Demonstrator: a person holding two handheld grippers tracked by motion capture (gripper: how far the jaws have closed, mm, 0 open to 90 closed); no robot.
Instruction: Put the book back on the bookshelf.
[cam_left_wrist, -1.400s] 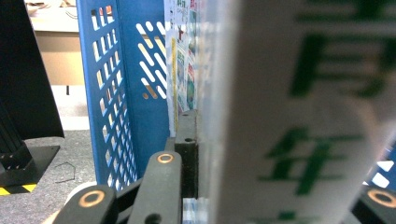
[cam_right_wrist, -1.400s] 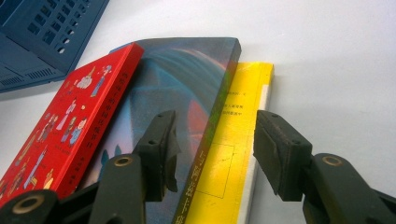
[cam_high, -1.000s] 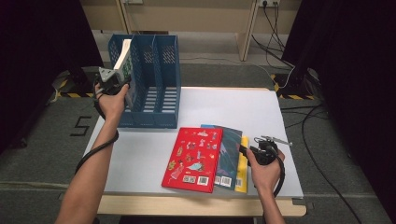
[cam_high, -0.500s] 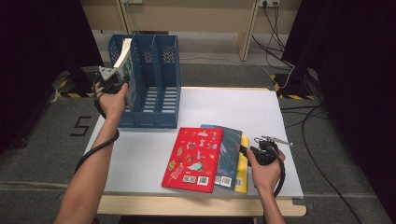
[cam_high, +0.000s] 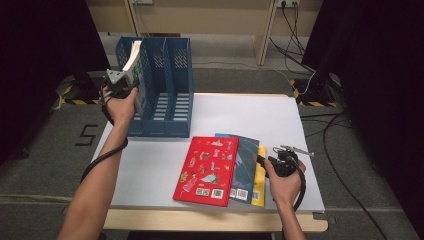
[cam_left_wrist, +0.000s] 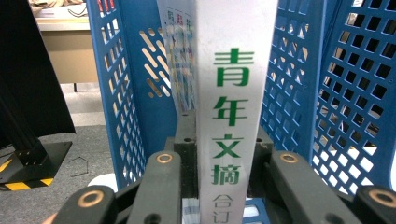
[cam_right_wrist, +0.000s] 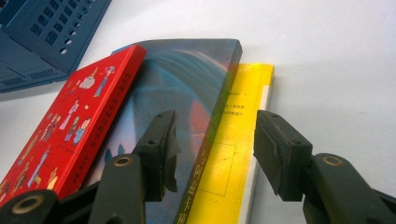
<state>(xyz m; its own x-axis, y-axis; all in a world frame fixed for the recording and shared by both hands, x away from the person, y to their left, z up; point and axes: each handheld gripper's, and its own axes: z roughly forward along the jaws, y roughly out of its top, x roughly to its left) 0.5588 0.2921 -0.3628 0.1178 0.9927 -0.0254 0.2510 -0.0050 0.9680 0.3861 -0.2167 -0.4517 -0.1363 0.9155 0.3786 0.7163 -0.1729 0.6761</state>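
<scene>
White-spined, the book (cam_left_wrist: 233, 107) stands upright with its long axis vertical, spine toward the left gripper (cam_left_wrist: 224, 186), whose jaws, having just been closing, clamp it on both sides. It sits in the leftmost slot of the blue file rack (cam_high: 170, 80), leaning slightly. The right gripper (cam_right_wrist: 212, 149) hangs released over the yellow book (cam_right_wrist: 233, 154), beside the dark book (cam_right_wrist: 187, 88) and red book (cam_right_wrist: 74, 121) on the table (cam_high: 240, 115).

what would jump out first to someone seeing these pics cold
The blue file rack at the table's far left, where the left gripper clamps a white book upright at its leftmost slot. Next, the red book topping a fanned stack near the front edge, with the right gripper open over the yellow book.
</scene>
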